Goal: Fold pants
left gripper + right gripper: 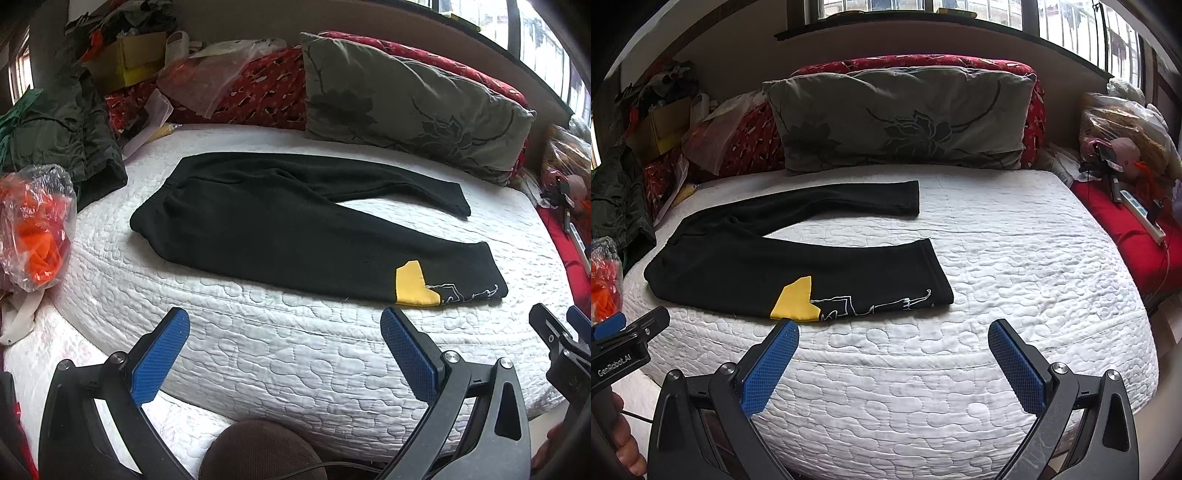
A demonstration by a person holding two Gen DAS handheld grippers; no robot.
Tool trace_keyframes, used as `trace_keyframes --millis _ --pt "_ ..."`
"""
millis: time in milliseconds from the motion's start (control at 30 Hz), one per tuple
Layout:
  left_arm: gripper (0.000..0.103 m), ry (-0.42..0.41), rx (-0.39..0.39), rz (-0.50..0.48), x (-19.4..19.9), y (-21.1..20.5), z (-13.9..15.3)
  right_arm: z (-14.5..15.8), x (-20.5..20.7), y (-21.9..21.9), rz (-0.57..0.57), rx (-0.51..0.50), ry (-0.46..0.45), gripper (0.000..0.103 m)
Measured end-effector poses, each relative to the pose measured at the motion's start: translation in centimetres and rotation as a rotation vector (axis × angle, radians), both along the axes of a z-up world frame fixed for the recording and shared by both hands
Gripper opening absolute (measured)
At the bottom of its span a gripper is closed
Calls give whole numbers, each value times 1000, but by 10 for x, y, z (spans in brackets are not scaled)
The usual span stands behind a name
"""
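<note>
Black pants (pixel 266 225) lie flat on the white quilted mattress (pixel 295 350), waist to the left, both legs spread apart to the right. The near leg carries a yellow patch (pixel 412 284) and white line print near its hem. The pants also show in the right wrist view (pixel 738 266), with the yellow patch (pixel 796 301). My left gripper (pixel 284 321) is open and empty, held short of the near leg above the mattress edge. My right gripper (pixel 894 332) is open and empty, just short of the near leg's hem; it also shows at the left wrist view's right edge (pixel 554 328).
A grey floral pillow (pixel 901 122) and red bedding (pixel 258 88) line the headboard. A dark green jacket (pixel 66 125), a plastic bag with orange contents (pixel 33 229) and a yellow box (pixel 129 62) crowd the left. A red cover (pixel 1126 229) with a power strip lies right.
</note>
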State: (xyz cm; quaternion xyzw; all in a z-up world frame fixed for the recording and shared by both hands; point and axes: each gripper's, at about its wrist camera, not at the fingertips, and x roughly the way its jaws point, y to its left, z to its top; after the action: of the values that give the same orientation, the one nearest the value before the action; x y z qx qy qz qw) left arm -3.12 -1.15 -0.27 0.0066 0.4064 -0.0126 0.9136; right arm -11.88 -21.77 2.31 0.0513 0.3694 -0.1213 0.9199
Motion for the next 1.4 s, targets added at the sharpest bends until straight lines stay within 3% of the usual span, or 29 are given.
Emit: trace_keyframes --millis 667,1400 --pt "103 10 -6 -22 0 -3 -2 0 -1 0 -2 0 8 103" --pt "103 82 -28 -12 24 1 -22 -18 18 3 6 15 67 103"
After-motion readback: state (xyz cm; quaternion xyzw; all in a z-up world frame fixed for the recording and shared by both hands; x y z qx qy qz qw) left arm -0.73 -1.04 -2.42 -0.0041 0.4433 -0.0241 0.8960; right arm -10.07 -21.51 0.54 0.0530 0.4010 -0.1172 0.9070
